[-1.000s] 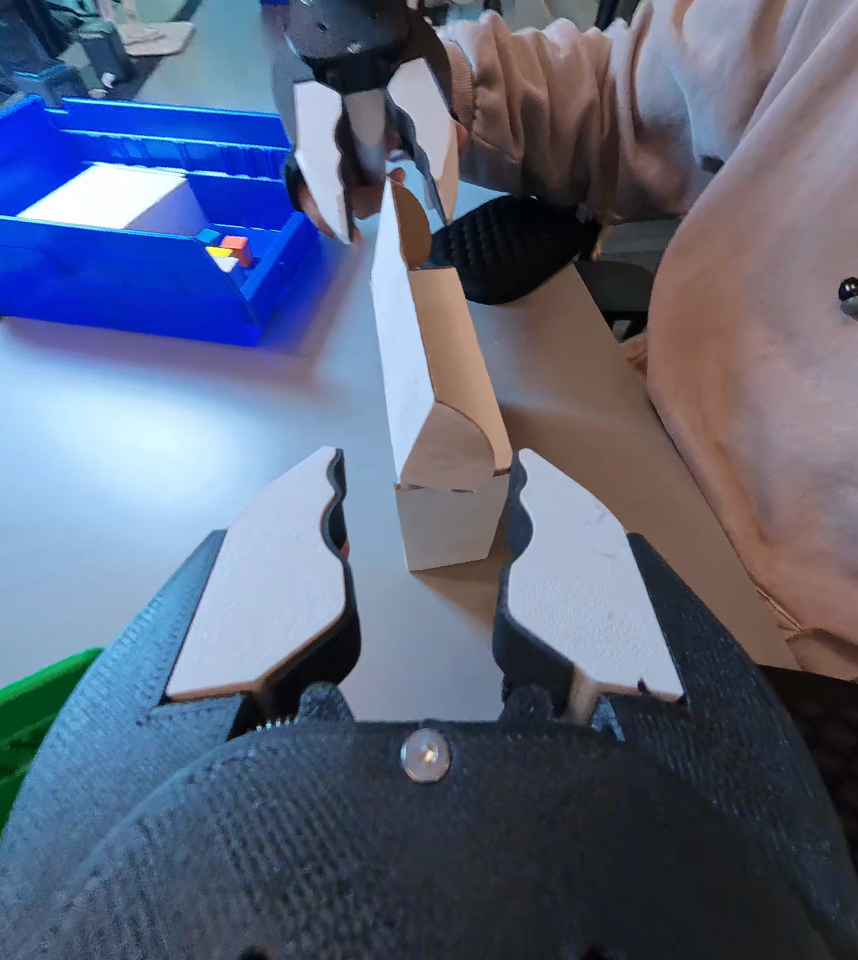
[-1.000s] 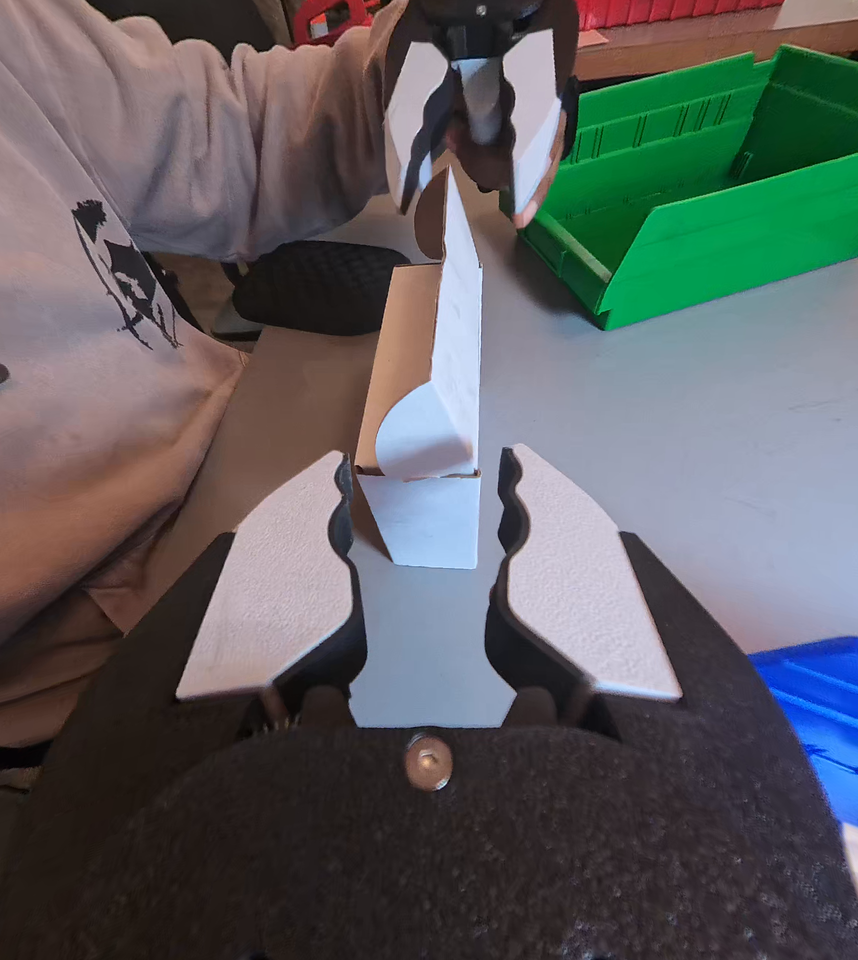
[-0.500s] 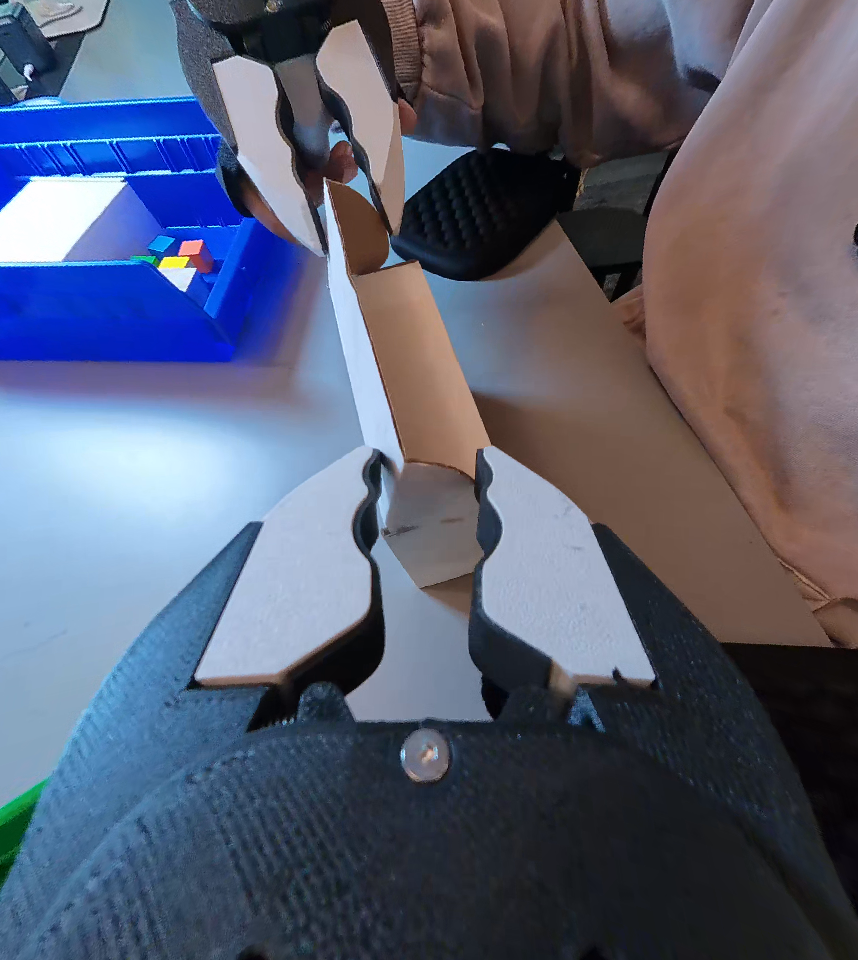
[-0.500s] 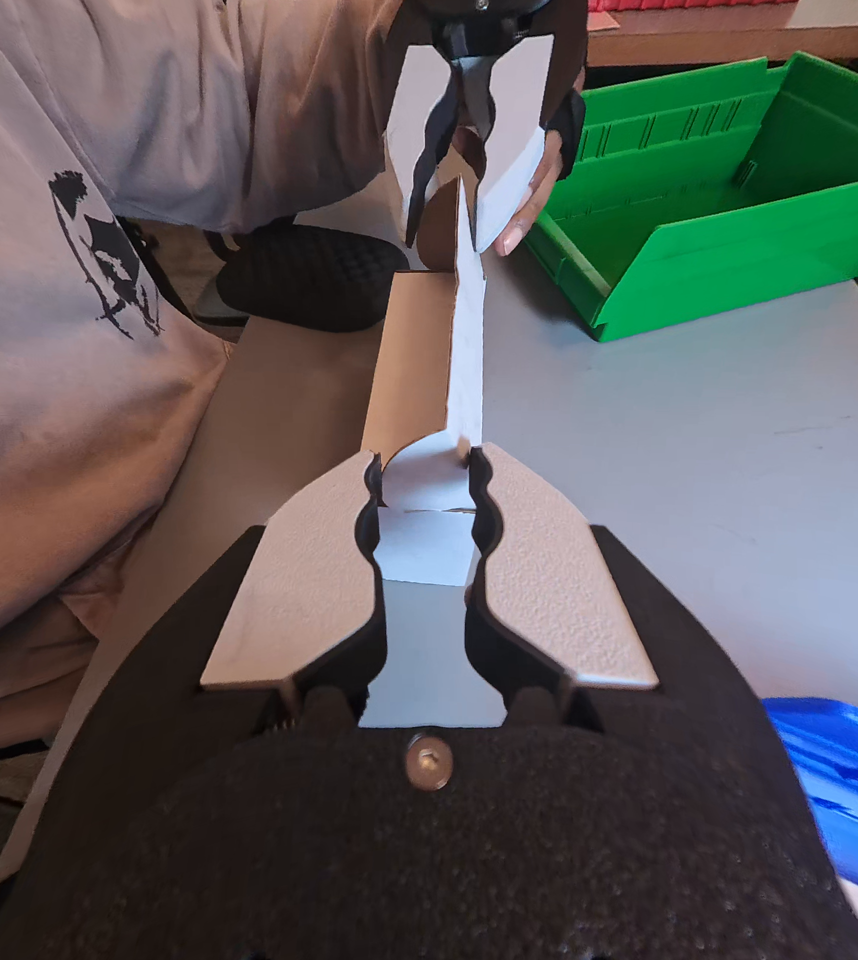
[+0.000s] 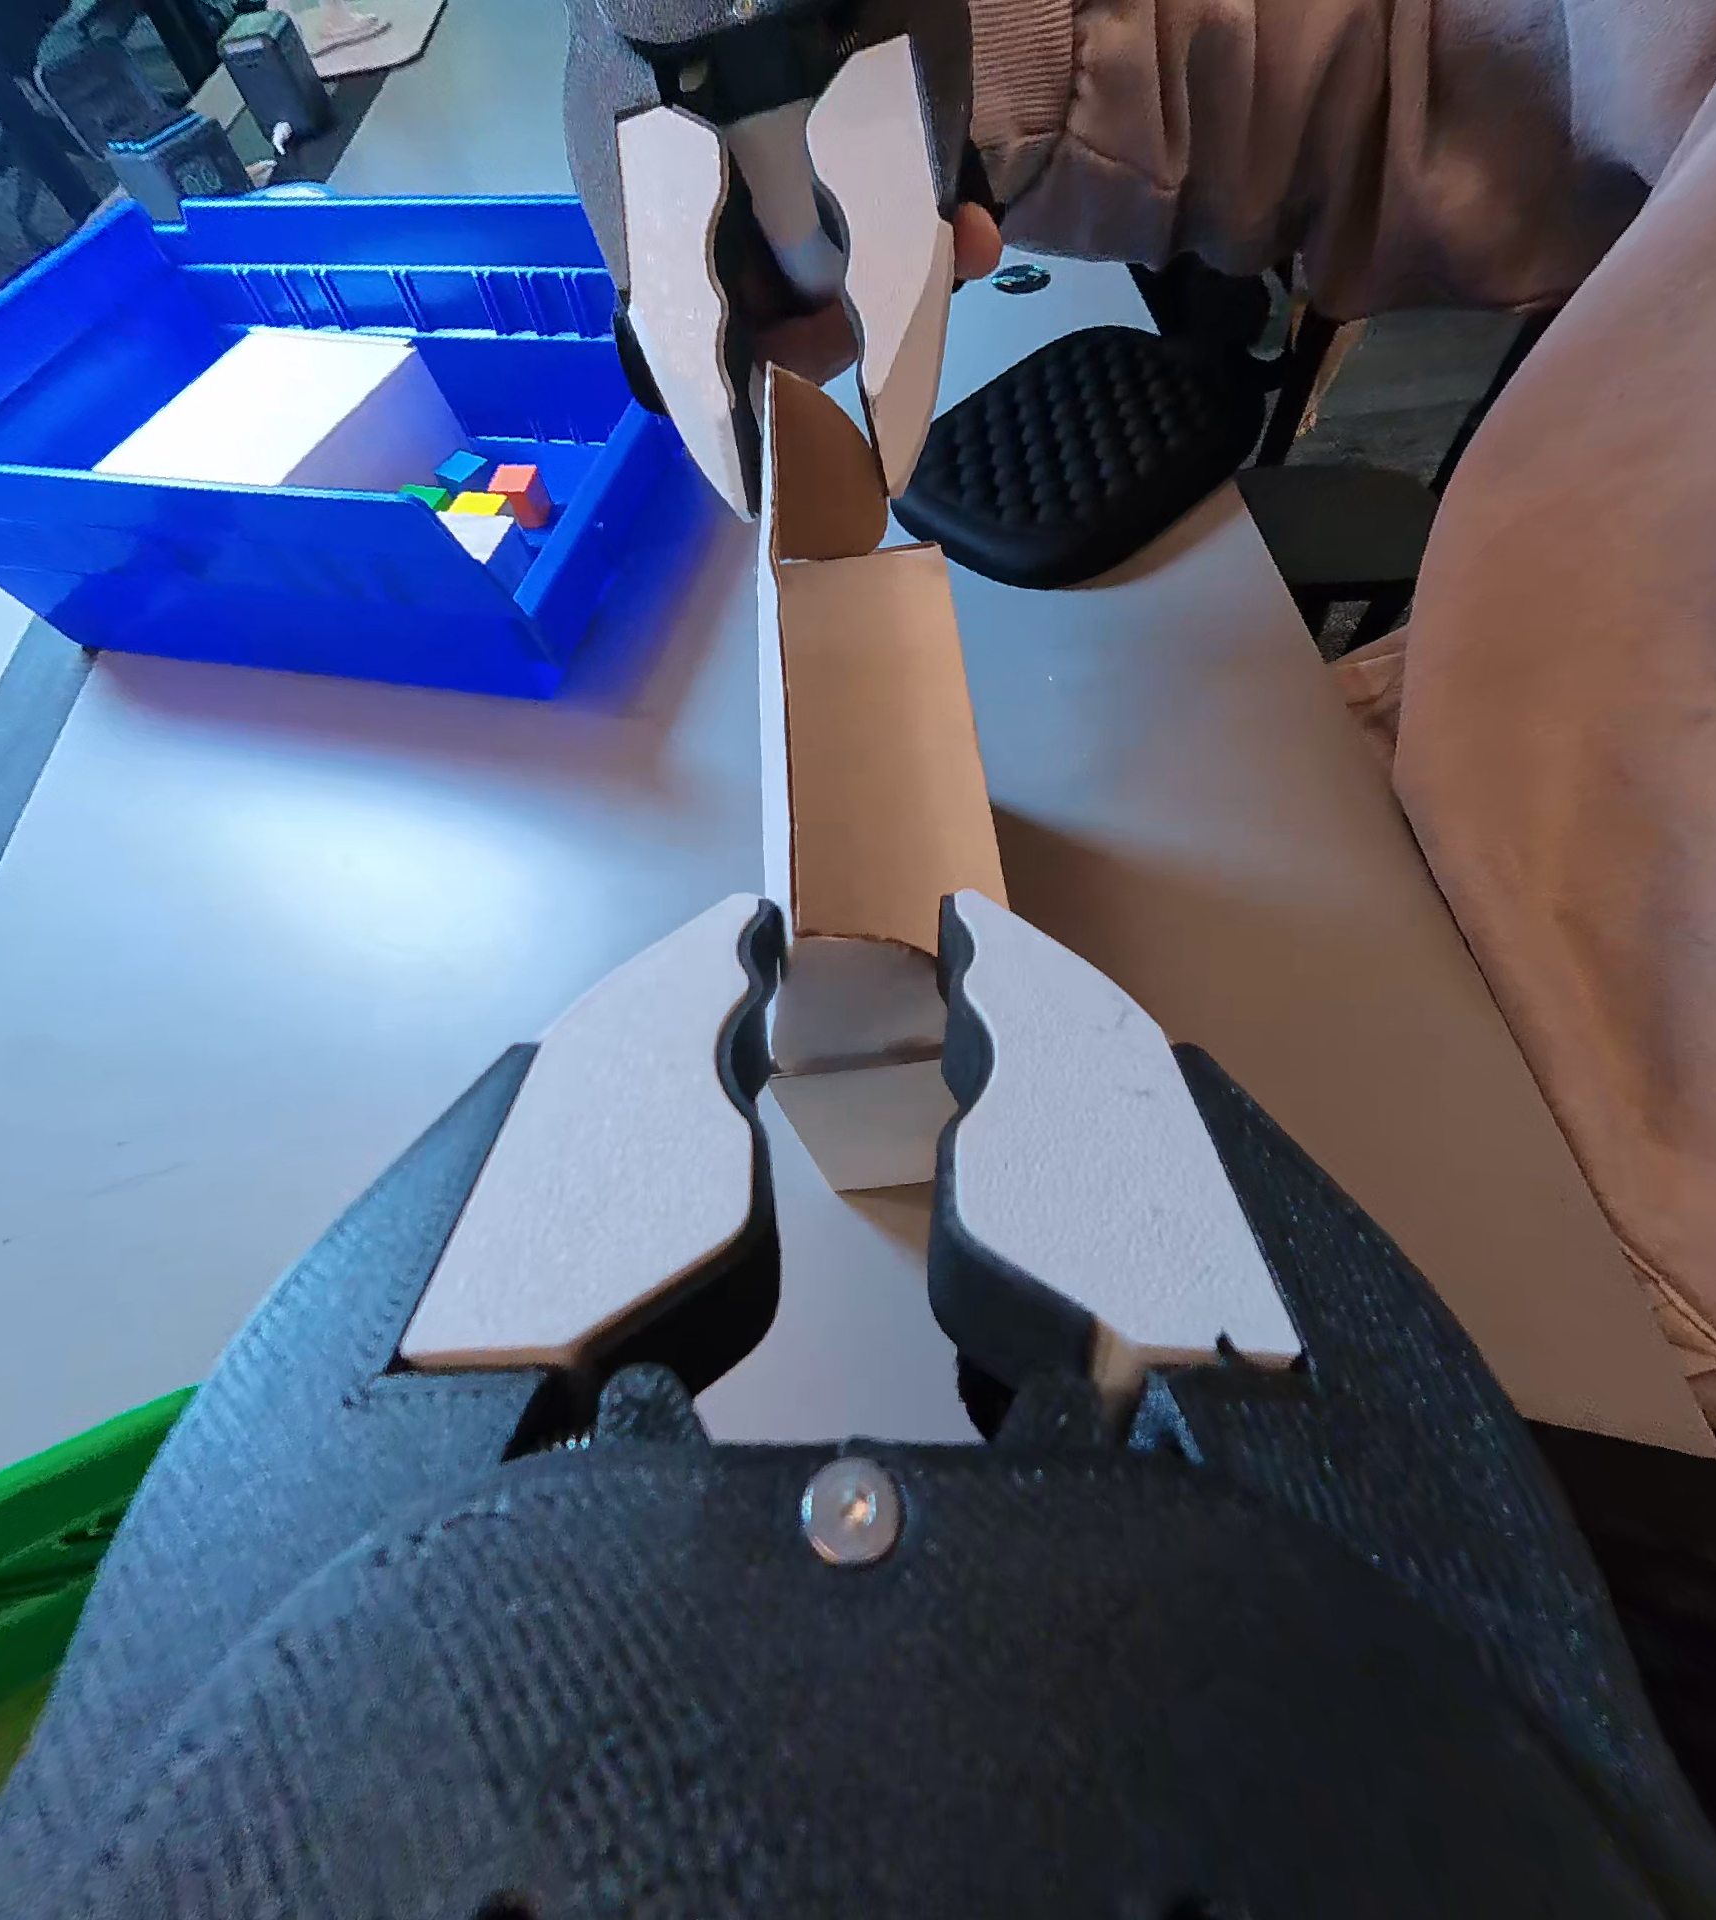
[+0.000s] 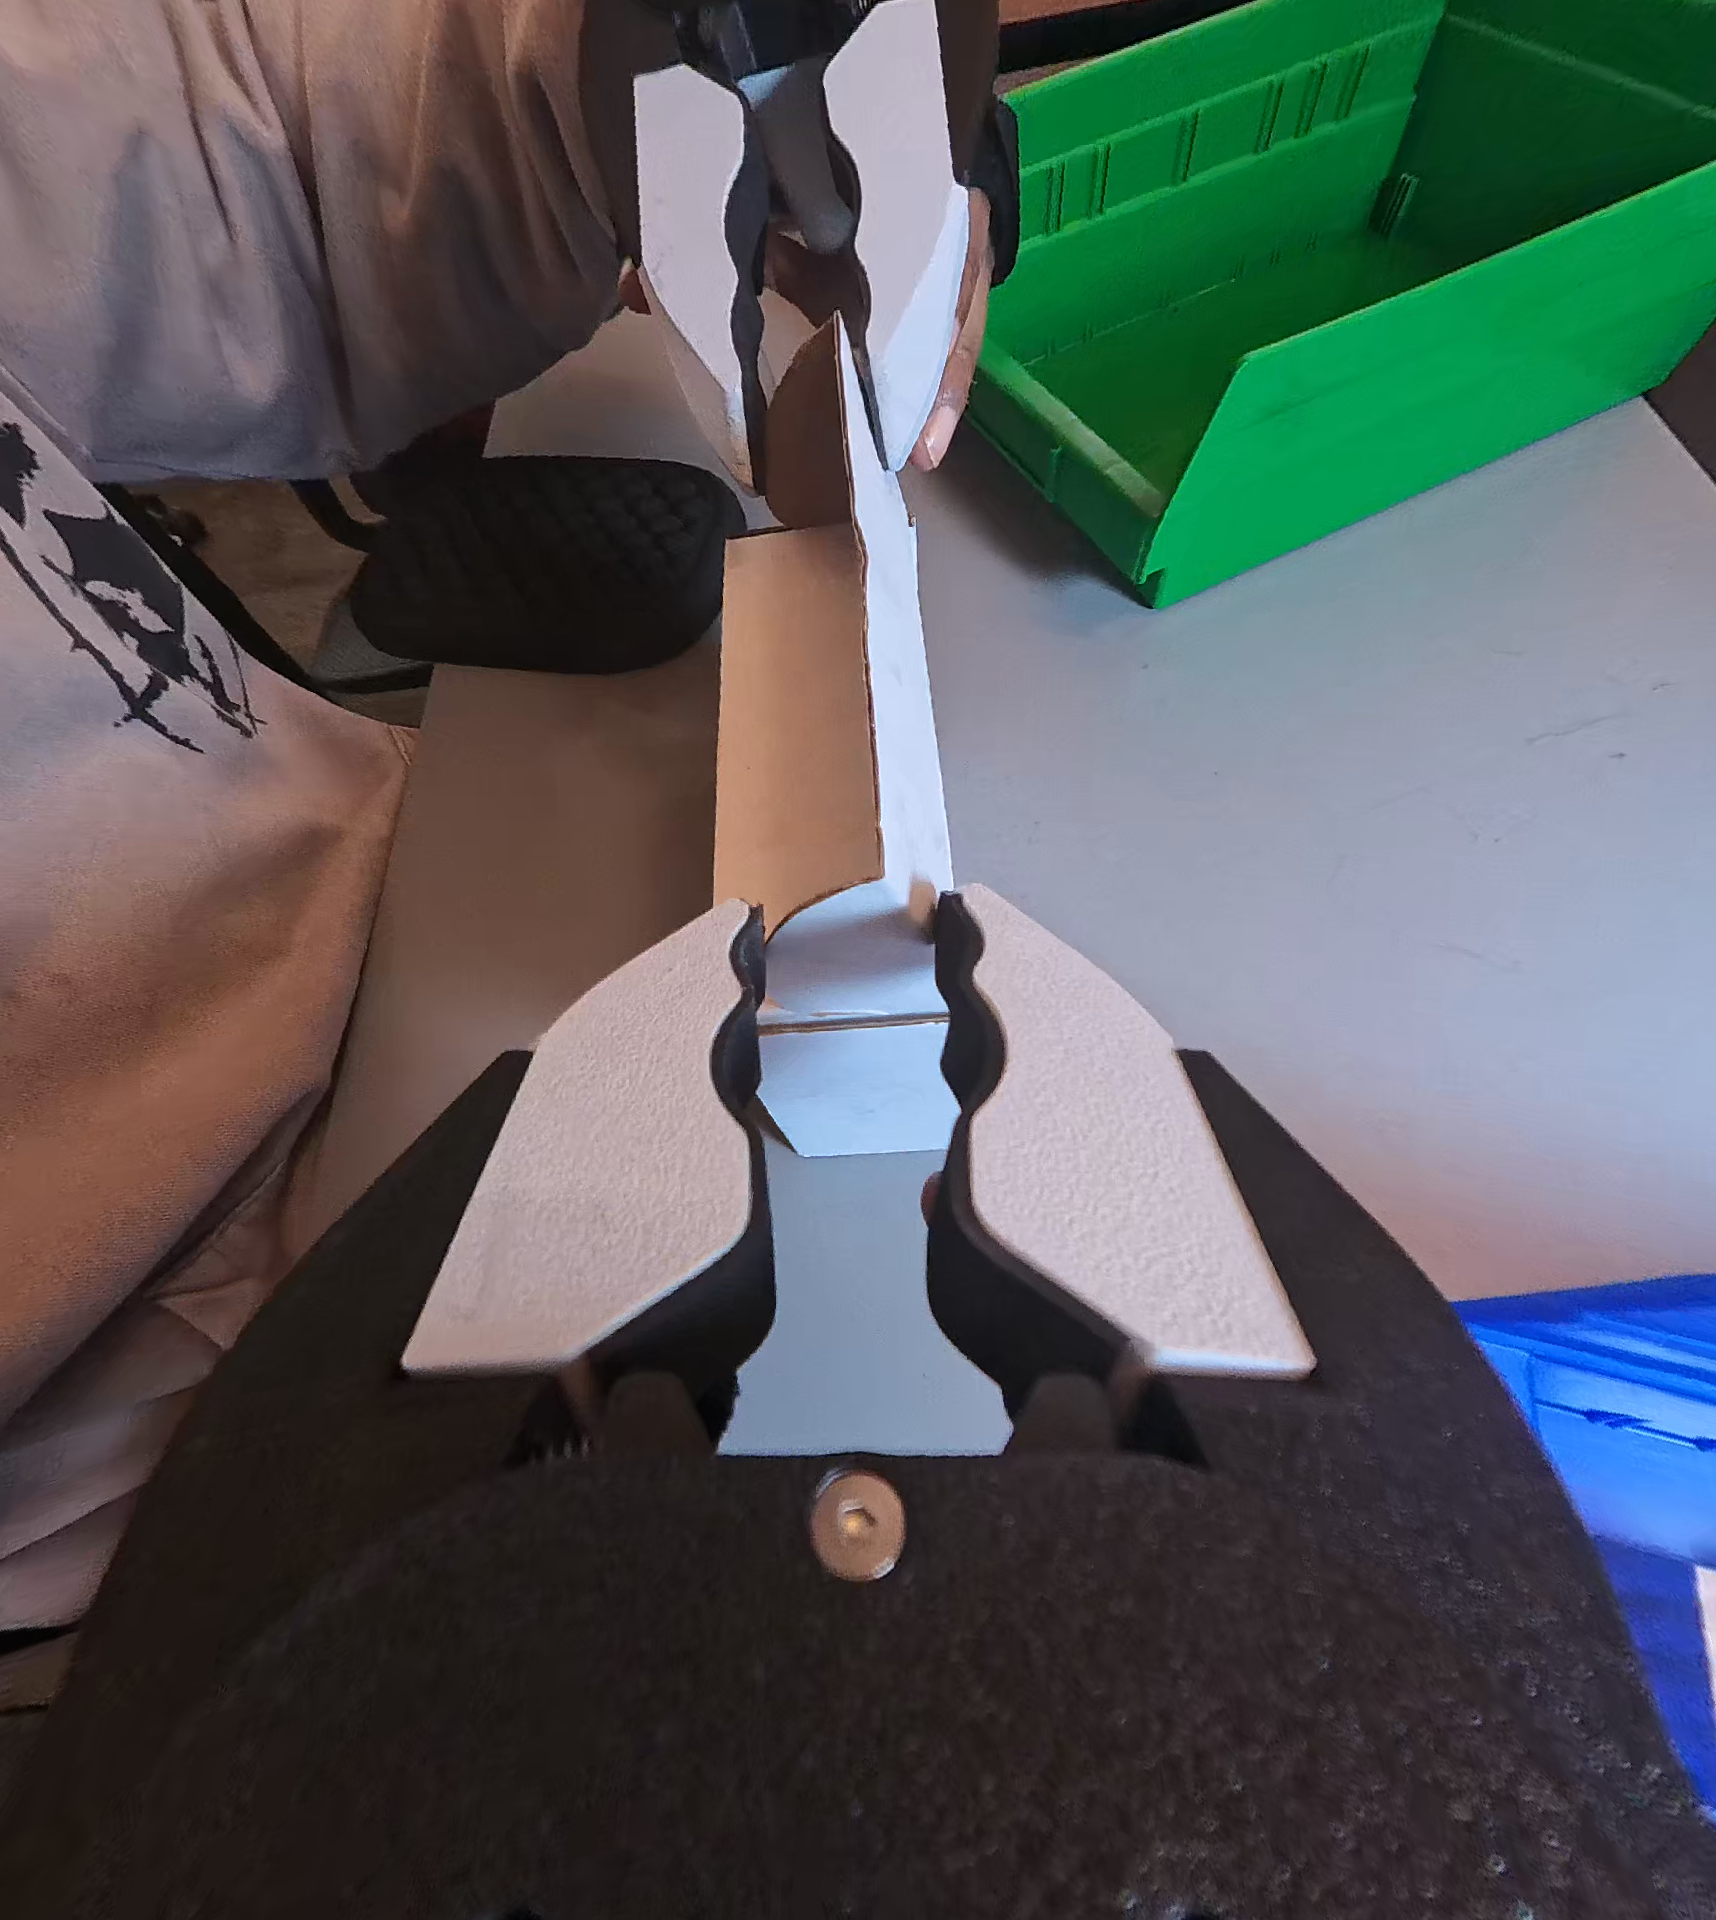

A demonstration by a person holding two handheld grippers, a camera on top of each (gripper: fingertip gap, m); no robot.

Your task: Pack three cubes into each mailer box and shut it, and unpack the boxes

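A mailer box (image 5: 875,727), white outside and brown inside, lies opened out at the table edge, with one long narrow wall standing upright. My left gripper (image 5: 854,935) is shut on the rounded end flap (image 5: 854,997) at its near end. My right gripper (image 6: 846,925) is shut on the rounded flap (image 6: 854,956) at the other end of the box (image 6: 792,727). Each gripper shows in the other's view, the right gripper (image 5: 818,488) and the left gripper (image 6: 812,457). Coloured cubes (image 5: 480,499) lie in a blue bin (image 5: 241,582).
The blue bin also holds a white closed box (image 5: 262,405). A green bin (image 6: 1353,260) stands on the far side of the grey table (image 6: 1353,831) from the blue one. The person's pale sleeves and torso (image 5: 1612,727) and a black chair armrest (image 5: 1072,447) lie along the table edge.
Both grippers moved in on the ends of the upright wall and closed from wide open onto the end flaps. The box wall now stands straighter between them.
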